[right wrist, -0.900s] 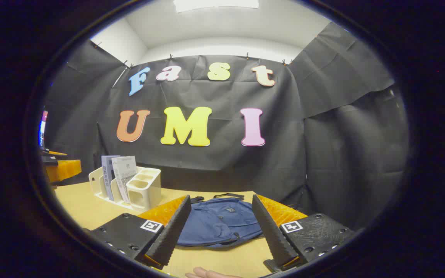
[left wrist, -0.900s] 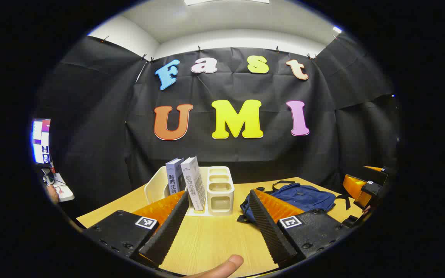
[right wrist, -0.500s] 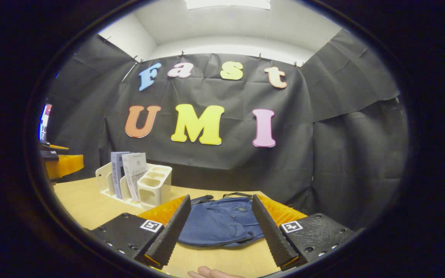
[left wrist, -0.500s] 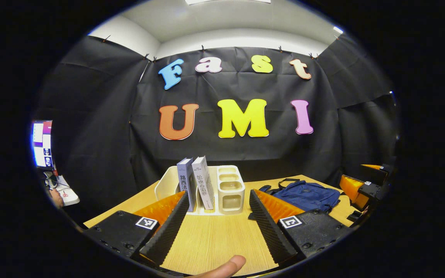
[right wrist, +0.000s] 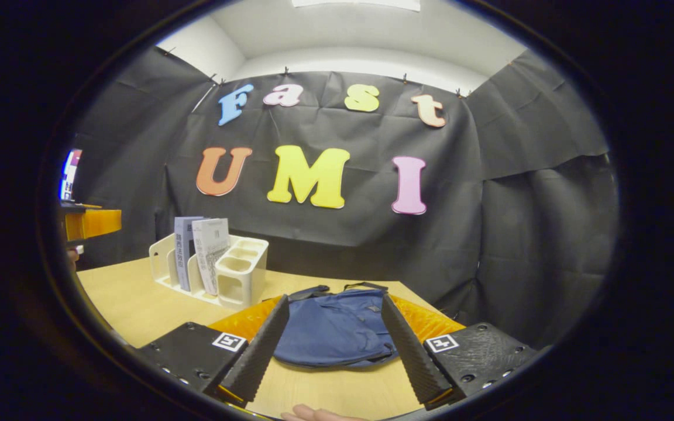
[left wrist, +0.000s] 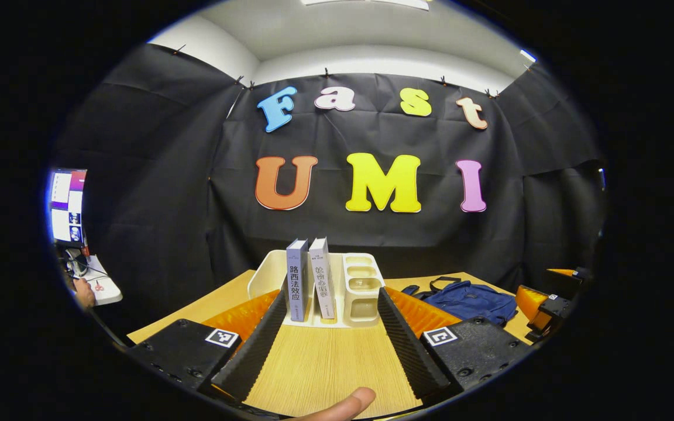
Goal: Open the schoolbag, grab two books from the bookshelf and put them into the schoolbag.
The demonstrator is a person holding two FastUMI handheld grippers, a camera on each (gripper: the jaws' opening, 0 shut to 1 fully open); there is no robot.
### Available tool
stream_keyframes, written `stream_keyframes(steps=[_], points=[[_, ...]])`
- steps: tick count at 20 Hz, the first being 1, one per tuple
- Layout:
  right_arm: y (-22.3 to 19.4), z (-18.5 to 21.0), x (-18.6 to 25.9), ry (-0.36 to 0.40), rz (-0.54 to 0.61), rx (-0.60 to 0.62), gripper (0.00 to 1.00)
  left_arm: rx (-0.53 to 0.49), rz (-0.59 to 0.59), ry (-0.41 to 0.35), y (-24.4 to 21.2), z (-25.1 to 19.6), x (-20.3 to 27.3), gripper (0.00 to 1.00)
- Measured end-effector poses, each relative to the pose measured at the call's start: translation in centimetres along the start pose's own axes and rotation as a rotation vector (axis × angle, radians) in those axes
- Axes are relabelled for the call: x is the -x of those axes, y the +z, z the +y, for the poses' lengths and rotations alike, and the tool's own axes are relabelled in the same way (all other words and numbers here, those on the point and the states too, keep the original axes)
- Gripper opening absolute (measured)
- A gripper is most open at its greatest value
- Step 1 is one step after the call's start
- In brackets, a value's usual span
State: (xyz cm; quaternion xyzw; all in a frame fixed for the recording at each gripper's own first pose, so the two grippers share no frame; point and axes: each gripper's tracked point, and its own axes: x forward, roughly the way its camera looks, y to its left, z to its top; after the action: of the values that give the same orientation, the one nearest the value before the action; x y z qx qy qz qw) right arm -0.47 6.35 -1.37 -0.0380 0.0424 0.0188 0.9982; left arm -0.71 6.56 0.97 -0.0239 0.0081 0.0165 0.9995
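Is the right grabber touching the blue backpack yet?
Apart. In the right gripper view, the right gripper is open, and the soft blue fabric schoolbag lies on the wooden table beyond its fingers.

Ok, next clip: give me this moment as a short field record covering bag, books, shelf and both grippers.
schoolbag: blue schoolbag lying flat on the table, looks closed
books: two books upright, side by side in the bookshelf
bookshelf: white bookshelf, its box compartments look empty
left hand-held gripper: open, aimed at the bookshelf, holding nothing
right hand-held gripper: open, fingers framing the schoolbag, not gripping it
task stage: nothing packed yet
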Motion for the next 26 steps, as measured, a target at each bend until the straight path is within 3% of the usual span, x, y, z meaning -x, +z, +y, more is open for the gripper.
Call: stream_keyframes(steps=[7, 12, 19, 26], points=[[-3.4, 3.0, -3.4, 0.019, 0.095, 0.073, 0.96, -0.031, 0.019, 0.001, -0.7, -0.5, -0.2, 0.99], [-6.9, 6.9, -6.4, 0.035, 0.160, 0.239, 0.96, -0.018, 0.021, 0.004, -0.5, 0.3, -0.1, 0.98], [-12.8, 11.5, -9.5, 0.075, 0.300, 0.365, 0.96, -0.004, 0.041, 0.032, -1.1, 1.8, -0.6, 0.99], [-17.1, 12.1, -12.1, 0.039, 0.429, 0.481, 0.93, 0.003, 0.065, 0.034, -1.6, 2.4, -1.1, 0.99]])
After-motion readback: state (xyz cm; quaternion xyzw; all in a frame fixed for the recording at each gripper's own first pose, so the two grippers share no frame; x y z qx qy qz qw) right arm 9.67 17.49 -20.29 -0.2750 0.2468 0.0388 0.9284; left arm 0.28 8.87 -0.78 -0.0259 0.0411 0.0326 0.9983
